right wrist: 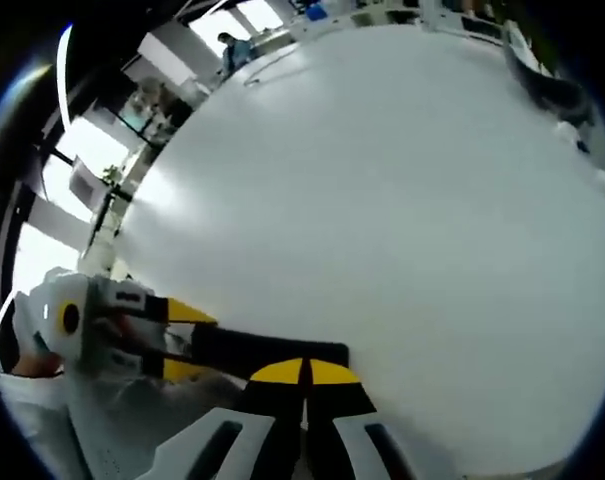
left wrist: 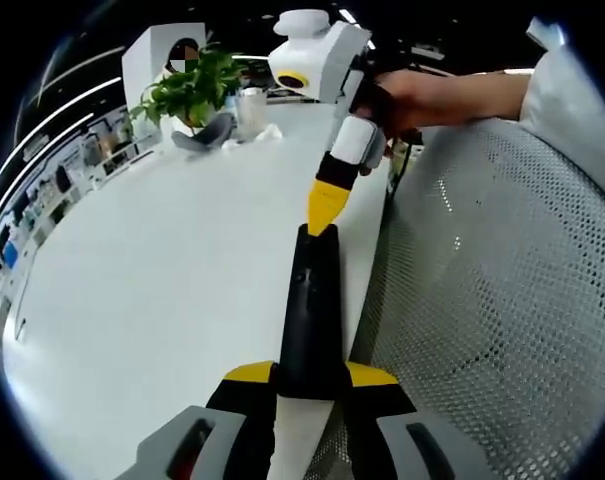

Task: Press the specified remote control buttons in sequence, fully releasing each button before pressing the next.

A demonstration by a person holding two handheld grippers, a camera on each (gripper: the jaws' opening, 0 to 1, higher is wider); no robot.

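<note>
The left gripper (left wrist: 307, 385) clamps the black remote (left wrist: 310, 310), while the right gripper (left wrist: 325, 215), jaws together, should press gently downward.

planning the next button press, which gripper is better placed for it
Right. The right gripper is shut, and its tip sits at the far end of the remote, placed to press. The left gripper is shut on the remote's near end, holding it.
</note>
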